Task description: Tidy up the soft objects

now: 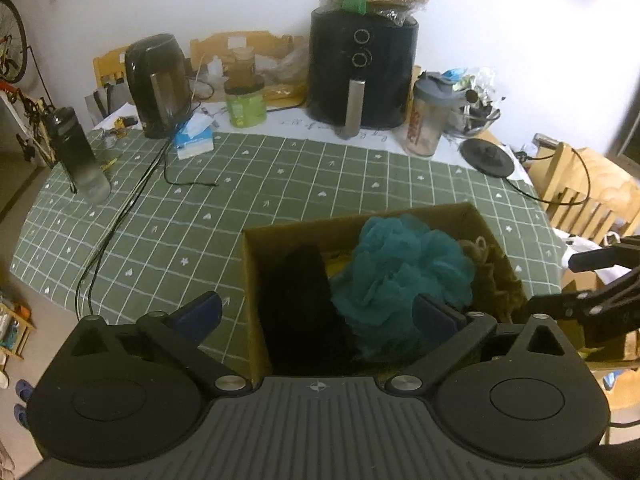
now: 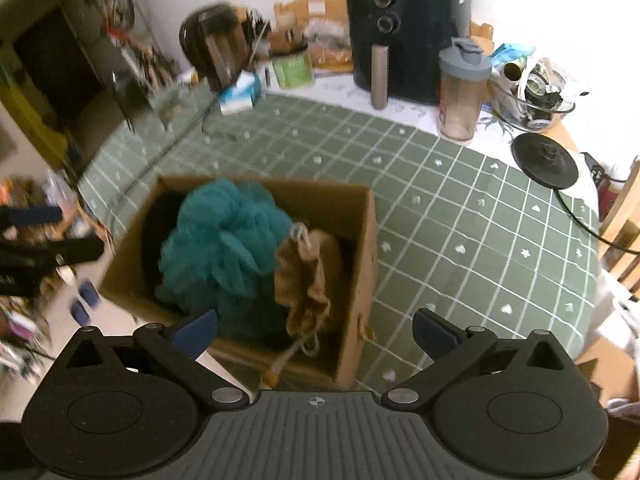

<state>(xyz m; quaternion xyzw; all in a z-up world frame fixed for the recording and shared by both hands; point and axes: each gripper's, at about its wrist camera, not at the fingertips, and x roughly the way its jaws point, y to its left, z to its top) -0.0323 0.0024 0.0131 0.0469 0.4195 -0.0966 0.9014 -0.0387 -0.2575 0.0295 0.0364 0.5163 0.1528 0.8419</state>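
Both grippers hang wide, nothing btwn the jaws: left gripper (image 1: 318,314) sits over the near edge of the cardboard box (image 1: 250,280), right gripper (image 2: 316,332) over the box's near-right corner. Soft stuff is in the box already: teal mesh pouf (image 2: 224,240) in the middle, black fuzzy item (image 1: 298,300) on its left, tan drawstring bag (image 2: 308,276) on its right w/ its cord trailing over the near wall. Something yellow shows under the pouf in left wrist view, can't tell what. Box stands on the green checked tablecloth (image 1: 180,208) near the table edge.

Step looks like release/clear-out, task near done imo. To do it well: lift both grippers straight up w/ jaws wide so pads don't snag the mesh or the cord. Tuck the cord in if tidying more. Pouf rides high, may need a light press. Don't shove the box, it's close to the edge.
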